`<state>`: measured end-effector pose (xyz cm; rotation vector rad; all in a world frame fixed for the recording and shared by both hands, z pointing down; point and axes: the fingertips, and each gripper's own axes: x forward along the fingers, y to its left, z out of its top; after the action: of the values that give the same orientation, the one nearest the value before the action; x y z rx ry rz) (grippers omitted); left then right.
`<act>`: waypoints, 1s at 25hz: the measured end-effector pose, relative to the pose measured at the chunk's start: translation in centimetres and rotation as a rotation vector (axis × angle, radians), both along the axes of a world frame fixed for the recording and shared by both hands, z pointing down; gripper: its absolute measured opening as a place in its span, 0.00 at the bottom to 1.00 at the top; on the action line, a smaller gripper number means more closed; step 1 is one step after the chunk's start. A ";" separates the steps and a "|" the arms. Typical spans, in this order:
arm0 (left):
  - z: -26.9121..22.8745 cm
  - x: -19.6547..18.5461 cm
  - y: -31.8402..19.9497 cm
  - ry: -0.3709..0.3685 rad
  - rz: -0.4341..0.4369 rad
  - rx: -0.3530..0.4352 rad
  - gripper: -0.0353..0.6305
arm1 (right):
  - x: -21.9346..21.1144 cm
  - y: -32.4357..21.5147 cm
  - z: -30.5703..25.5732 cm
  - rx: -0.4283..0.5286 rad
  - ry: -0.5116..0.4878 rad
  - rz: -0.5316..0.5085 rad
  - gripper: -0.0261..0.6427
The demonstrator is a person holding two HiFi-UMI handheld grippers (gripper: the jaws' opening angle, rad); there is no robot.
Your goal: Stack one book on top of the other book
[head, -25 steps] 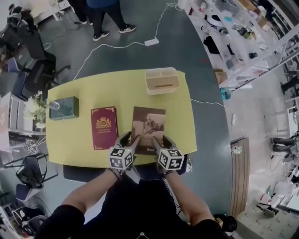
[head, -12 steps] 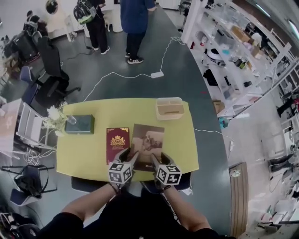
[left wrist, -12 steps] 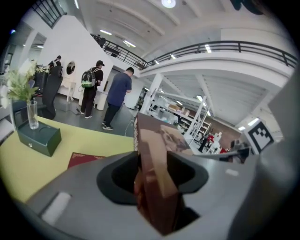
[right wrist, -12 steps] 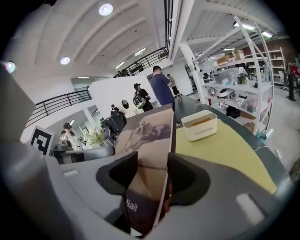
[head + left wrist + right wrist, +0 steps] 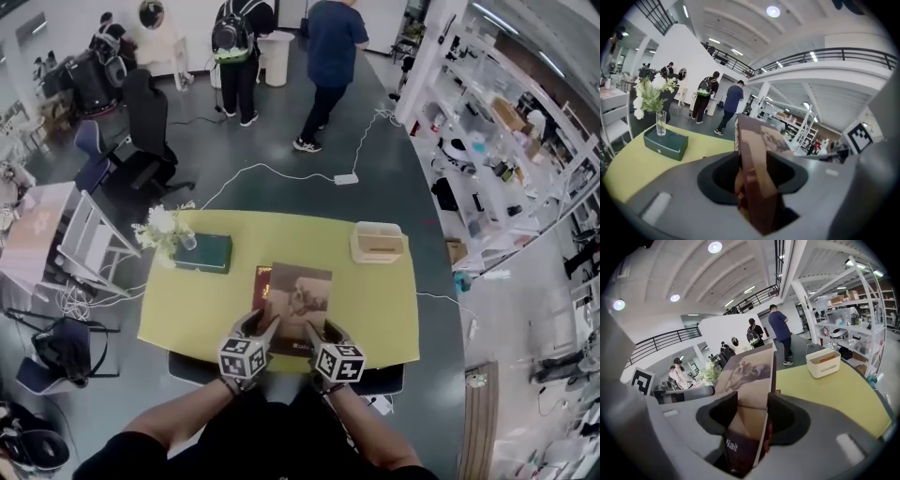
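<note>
Brown book [image 5: 300, 295] is held by its near edge in both of your grippers, over the middle of the yellow table [image 5: 187, 319]. It covers most of the red book [image 5: 262, 279], which shows only as a narrow strip along the brown cover's left side. Whether the two books touch cannot be told. At the table's far left a glass of white flowers [image 5: 161, 228] stands on the left end of a dark green box [image 5: 203, 253]. Your left gripper [image 5: 260, 325] has its jaws partly open and clamped on the brown book's near left corner, and its own view shows the cover wedged edge-on between the dark pads. Your right gripper [image 5: 322, 330] grips the near right corner the same way, jaws about as far apart, with the book's dog picture rising out of them. Farther right, a beige tray [image 5: 379, 242] sits near the table's far right corner, well apart from the books.
</note>
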<state>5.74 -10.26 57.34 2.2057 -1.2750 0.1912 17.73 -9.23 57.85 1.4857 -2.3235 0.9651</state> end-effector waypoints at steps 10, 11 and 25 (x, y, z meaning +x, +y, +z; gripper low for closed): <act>-0.2 -9.9 0.5 0.013 -0.017 0.018 0.35 | -9.9 0.4 -0.5 0.020 0.009 -0.008 0.34; -0.3 -10.6 0.4 0.013 -0.016 0.019 0.35 | -10.5 0.4 -0.5 0.020 0.011 -0.006 0.34; 2.1 -9.8 -1.9 0.041 -0.043 -0.037 0.34 | -9.6 -2.1 1.5 -0.021 0.043 -0.035 0.34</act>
<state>-4.03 -12.14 59.48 2.1388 -1.2850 0.1515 8.10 -11.30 59.40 1.4381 -2.2949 0.9358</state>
